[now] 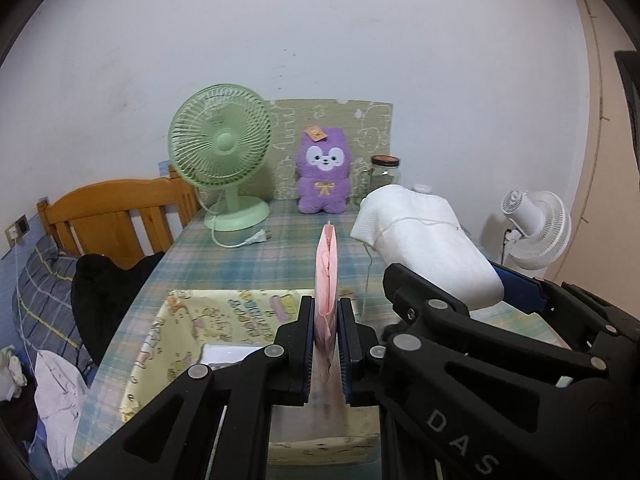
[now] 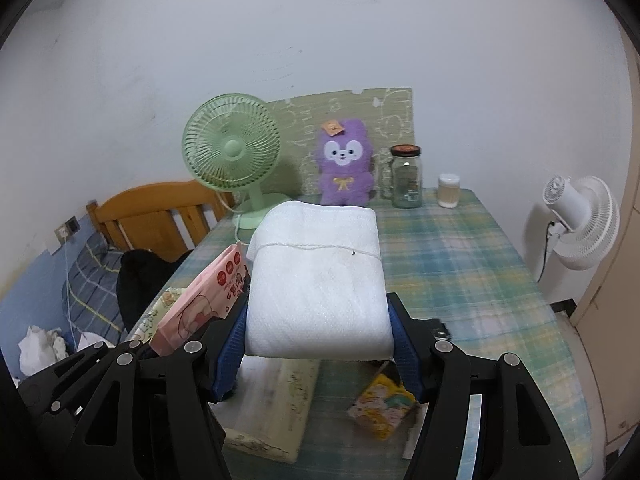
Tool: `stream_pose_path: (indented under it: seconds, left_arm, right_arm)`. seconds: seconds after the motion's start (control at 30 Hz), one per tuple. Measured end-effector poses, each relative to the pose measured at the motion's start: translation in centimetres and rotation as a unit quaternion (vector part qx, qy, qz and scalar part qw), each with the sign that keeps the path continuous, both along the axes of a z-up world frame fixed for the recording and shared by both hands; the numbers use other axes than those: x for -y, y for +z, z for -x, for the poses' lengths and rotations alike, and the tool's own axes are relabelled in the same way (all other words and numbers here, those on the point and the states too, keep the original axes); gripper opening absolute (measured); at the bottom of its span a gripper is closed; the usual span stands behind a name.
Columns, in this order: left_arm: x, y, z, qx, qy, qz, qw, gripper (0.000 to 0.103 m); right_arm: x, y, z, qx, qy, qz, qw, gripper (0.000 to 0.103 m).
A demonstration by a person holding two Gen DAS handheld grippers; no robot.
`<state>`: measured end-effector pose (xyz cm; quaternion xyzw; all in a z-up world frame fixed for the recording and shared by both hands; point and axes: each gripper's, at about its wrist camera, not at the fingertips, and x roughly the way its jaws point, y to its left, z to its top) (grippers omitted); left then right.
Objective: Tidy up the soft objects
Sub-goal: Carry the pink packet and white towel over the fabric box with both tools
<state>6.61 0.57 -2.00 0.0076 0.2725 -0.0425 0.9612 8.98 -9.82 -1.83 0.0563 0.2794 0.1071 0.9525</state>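
**Both grippers loaded above the table**

While we carry two soft things at once, each gripper keeps its own load clear of the table. Our left gripper (image 1: 325,344) is clamped tight on a flat pink packet (image 1: 327,280), held edge-on so the thin side sits between the pads. Our right gripper (image 2: 318,344) stands fairly wide, its blue pads pressed on the sides of a folded white towel (image 2: 318,276), which juts out toward 12 o'clock; a loose thread crosses its top. Gripping the towel by its flanks probably keeps the fold from opening.

Below the left gripper, at 6 to 9 o'clock, lies a yellow printed bin (image 1: 160,344), the likely home for these things. At 12 o'clock a purple plush toy (image 2: 345,168) leans on a green board, with a green fan (image 2: 231,148) at 11 o'clock and a glass jar (image 2: 406,178) at 1 o'clock.

The checked tablecloth (image 2: 460,264) is bare toward 2 and 3 o'clock, giving us swing room there. The two grippers sit close together, so we judge the risk is knocking one load against the other.
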Motion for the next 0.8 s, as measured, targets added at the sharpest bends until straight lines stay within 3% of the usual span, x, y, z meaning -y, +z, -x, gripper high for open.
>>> stream_pose_path:
  seconds: [0.37,0.8]
  left_arm:
    - [-4.0,-1.6,-0.9,-0.015,0.023,-0.014,0.9995,0.009]
    - [-7.4,-4.9,-2.1,-0.062,0.025,-0.011,0.9977,0.012]
  right_arm:
    - [-3.9,-1.4,-0.8,-0.010,0.031,0.006,0.999,0.067]
    - [-7.6,-4.4,-2.1,-0.050,0.063,0.019,0.997,0.067]
